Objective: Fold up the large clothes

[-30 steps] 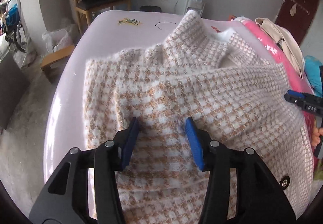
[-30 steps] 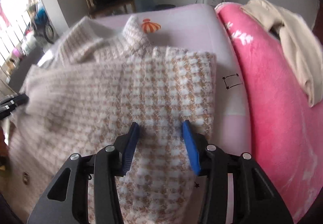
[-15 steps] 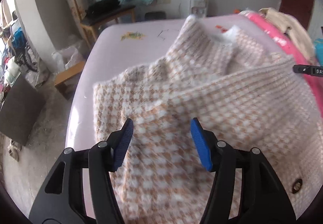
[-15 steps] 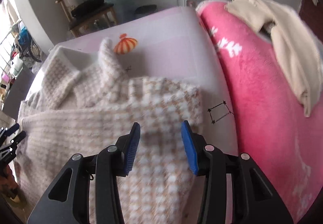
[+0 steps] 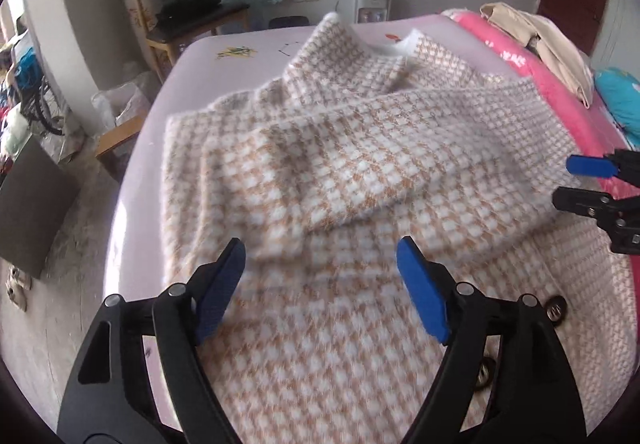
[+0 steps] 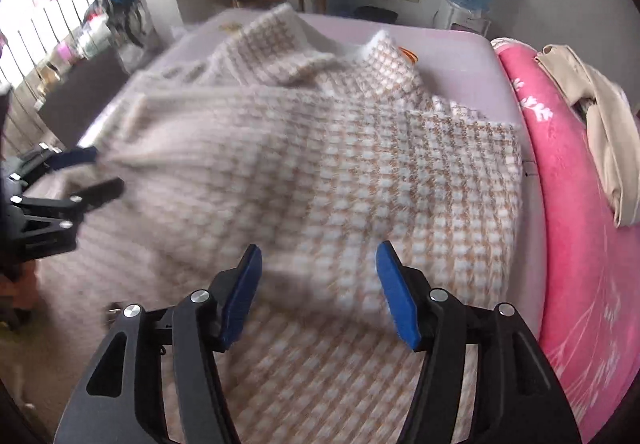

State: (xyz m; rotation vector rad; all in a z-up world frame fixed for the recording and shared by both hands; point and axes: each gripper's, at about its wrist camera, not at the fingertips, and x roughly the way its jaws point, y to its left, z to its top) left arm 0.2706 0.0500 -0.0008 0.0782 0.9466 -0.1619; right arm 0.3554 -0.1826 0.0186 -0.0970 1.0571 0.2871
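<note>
1. Black-framed, blue-padded left tool and right tool both hang spread wide, pinching nothing.
2. Fuzzy tan-and-white houndstooth coat lies on the lilac bed, sleeves crossed over its body.
3. Thick, soft and probably heavy; grip it at a hem or folded edge.

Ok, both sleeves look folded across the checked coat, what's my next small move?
Probably bring both open grippers, left gripper and right gripper, down to the near hem of the tan-and-white checked wool coat: its sleeves lie crossed over the body, neither gripper holds anything.
</note>
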